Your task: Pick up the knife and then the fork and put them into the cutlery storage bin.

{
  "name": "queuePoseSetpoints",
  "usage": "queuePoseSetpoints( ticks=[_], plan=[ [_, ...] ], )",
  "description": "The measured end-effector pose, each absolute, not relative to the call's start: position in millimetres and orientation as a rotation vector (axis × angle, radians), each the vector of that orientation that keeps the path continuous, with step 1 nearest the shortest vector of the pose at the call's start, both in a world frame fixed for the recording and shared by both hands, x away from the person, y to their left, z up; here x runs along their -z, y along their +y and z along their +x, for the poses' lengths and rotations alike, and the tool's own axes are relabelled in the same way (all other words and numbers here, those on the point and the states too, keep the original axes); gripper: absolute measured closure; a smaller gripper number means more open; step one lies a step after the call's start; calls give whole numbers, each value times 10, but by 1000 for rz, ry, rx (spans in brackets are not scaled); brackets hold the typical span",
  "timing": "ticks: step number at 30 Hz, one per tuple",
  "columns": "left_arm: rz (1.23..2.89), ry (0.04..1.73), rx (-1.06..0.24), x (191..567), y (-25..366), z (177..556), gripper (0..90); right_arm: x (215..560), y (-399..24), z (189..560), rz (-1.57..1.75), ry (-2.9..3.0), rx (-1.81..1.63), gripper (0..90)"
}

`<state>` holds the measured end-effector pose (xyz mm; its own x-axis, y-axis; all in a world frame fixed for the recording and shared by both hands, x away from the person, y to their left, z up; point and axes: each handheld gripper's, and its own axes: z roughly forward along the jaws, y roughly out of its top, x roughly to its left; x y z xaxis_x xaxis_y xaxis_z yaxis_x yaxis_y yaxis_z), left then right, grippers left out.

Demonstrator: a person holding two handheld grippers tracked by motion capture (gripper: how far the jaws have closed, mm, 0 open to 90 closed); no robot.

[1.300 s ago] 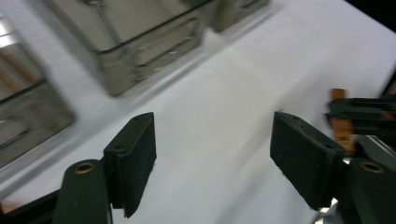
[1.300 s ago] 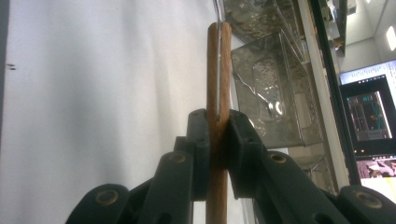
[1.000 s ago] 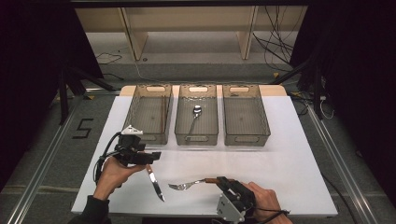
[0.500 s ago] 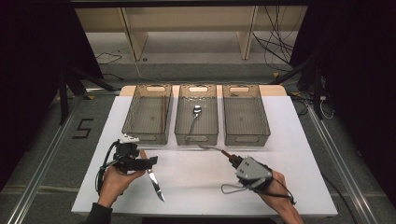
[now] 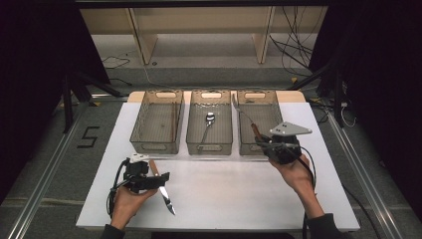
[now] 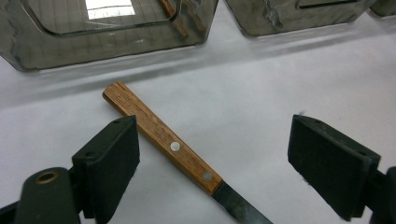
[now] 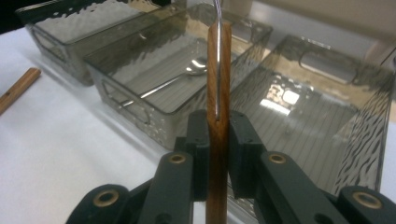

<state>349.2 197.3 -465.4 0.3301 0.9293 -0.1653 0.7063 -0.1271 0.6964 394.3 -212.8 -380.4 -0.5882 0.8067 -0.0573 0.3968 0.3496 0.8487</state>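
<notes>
Left gripper: mine, low over the table near its front-left part, jaws just been opening and now wide apart; the pads touch nothing
Knife: flat on the table between my left jaws, wooden handle with two rivets pointing toward the bins, dark blade toward me; in the high view it runs from beside the gripper down to the front edge area
Right gripper: jaws clamped tight on a wooden handle, grey three-cornered plate on top; in the high view I hold it at the near end of the right bin
Fork: its wooden handle is in my right grip, metal end reaching out over the right bin
Table: white top, bare across the middle and right, wooden edge showing behind the bins
Bins: three smoky see-through trays side by side at the far side, each with a cut-out grip; left bin has thin brown sticks along one wall, middle bin holds a spoon
Floor: grey, a taped "5" left of the table, metal rails down both sides, loose cables at the back
Back of the room: pale wooden shelf frame, black curtains left and right
</notes>
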Motion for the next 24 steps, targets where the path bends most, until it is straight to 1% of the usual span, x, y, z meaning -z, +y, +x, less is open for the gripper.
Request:
queuePoseSetpoints(
  ticks=[15, 24],
  plan=[
    [1886, 1451, -424, 4709, 1958, 3441, 160, 3843, -2233, 4442, 1283, 2133, -1113, 808],
    [1884, 1472, -430, 4740, 1968, 3431, 160, 3943, -2252, 4724, 1420, 2126, -995, 808]
  ],
)
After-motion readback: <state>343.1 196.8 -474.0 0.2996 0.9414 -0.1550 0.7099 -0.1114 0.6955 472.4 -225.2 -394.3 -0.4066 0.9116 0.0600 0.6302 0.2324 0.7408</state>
